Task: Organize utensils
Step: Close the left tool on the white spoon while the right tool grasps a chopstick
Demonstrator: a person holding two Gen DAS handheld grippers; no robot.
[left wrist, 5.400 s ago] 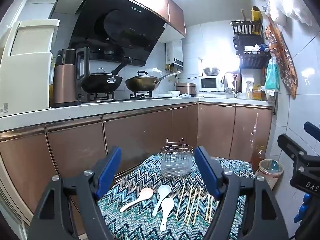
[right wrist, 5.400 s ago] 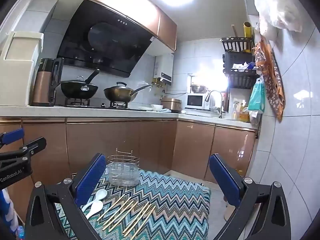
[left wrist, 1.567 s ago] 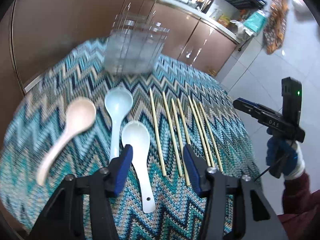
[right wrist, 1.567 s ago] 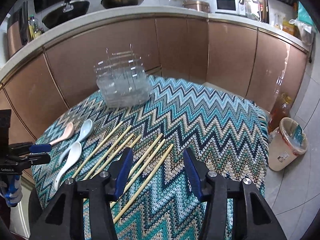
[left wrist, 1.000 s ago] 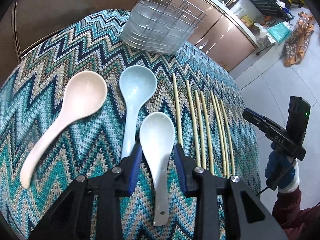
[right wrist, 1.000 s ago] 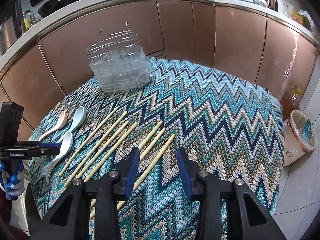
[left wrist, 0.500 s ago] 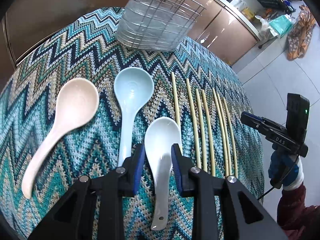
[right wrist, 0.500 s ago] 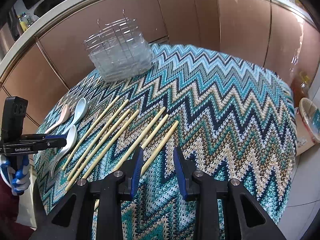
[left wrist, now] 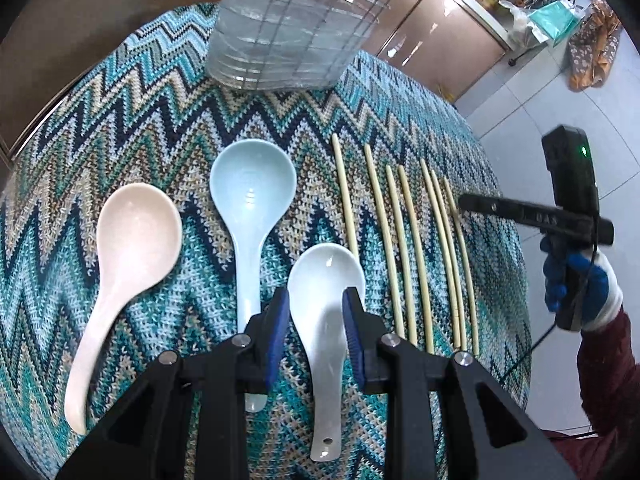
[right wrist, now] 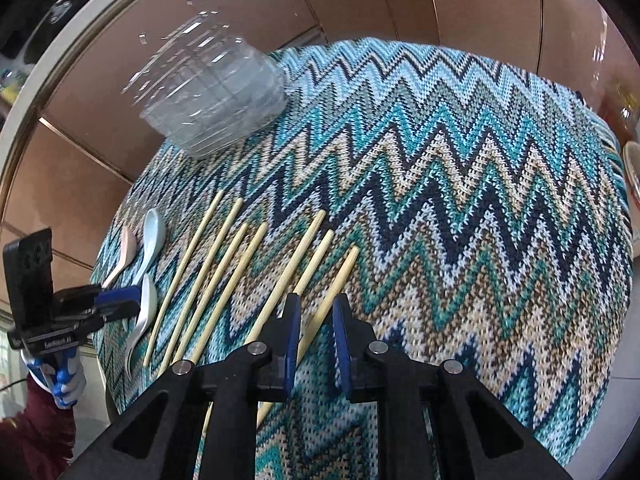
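Observation:
A white spoon lies on the zigzag cloth. My left gripper is shut on it where the bowl narrows into the handle. A pale blue spoon and a pink spoon lie to its left. Several chopsticks lie in a row to the right. My right gripper is low over the rightmost chopstick, which runs between the closing jaws untouched. The clear wire utensil holder stands at the far side of the cloth.
Brown cabinet doors stand close behind the table. The cloth ends at the table's rounded right edge, with a bin on the floor beyond. A gloved hand holds the right gripper.
Both grippers have come down from facing the kitchen to close over the table. The left jaws narrowed around the white spoon. The right gripper sank toward the rightmost chopstick with its jaws narrowing.

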